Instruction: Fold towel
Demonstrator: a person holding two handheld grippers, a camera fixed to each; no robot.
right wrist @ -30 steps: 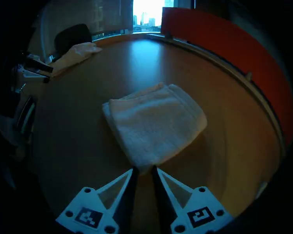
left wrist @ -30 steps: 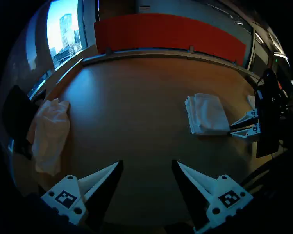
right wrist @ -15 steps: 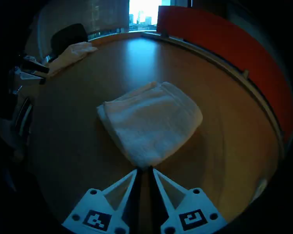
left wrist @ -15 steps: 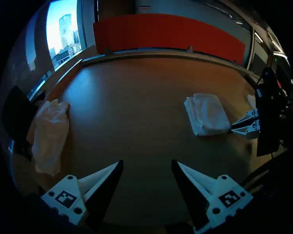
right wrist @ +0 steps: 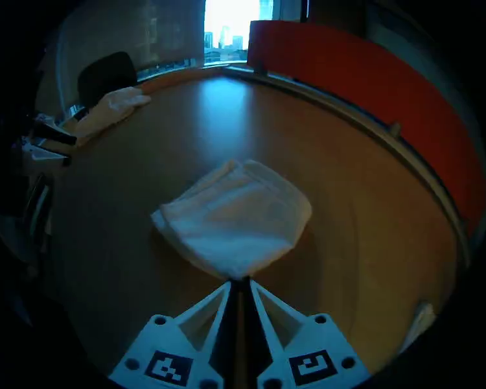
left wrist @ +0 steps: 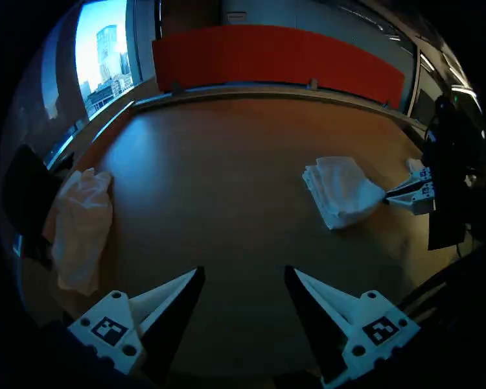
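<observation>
Gripping with fingers narrowed to a slit, the right gripper [right wrist: 242, 284] pinches the near corner of the towel [right wrist: 236, 217]. The towel lies folded on the desk [left wrist: 210, 162], toward its right edge — pinched corner raised. The left gripper [left wrist: 243, 285] is wide, holding nothing, above the near edge. Move the corner low and evenly — a jerk would likely spill the stacked layers.

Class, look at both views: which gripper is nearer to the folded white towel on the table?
Right. The right gripper pinches the folded towel by its near corner. The left gripper is open over the table, well apart from it.
</observation>
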